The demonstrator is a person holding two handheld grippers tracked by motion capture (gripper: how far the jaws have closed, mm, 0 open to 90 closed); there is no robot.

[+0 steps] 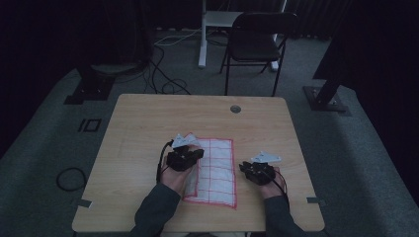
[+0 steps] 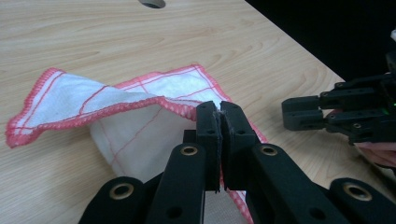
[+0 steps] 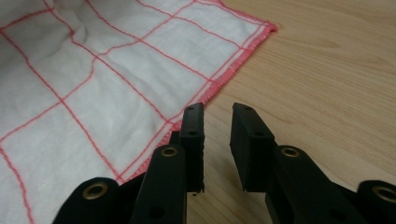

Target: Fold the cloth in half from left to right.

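left gripper [image 2: 219, 140] jaws pinch the cloth [image 2: 154, 116] edge, fold begun; right gripper [image 3: 218, 140] jaws gape empty, most folding left.

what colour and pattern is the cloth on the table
The cloth is white with a grid of thin red lines and a red stitched edge, clearest in the right gripper view.

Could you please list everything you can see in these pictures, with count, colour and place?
cloth: one, white with red grid lines and red hem, on the table's near middle, its left edge lifted and folded over.
table: one, light wood, centre of the room.
cable hole: one, grey, table's far side.
chair: one, black, folding, beyond the table.
floor cables: several, black and white, behind the table.
left gripper: one, black, shut on the cloth's hem.
right gripper: one, black, open, beside the cloth's right edge.
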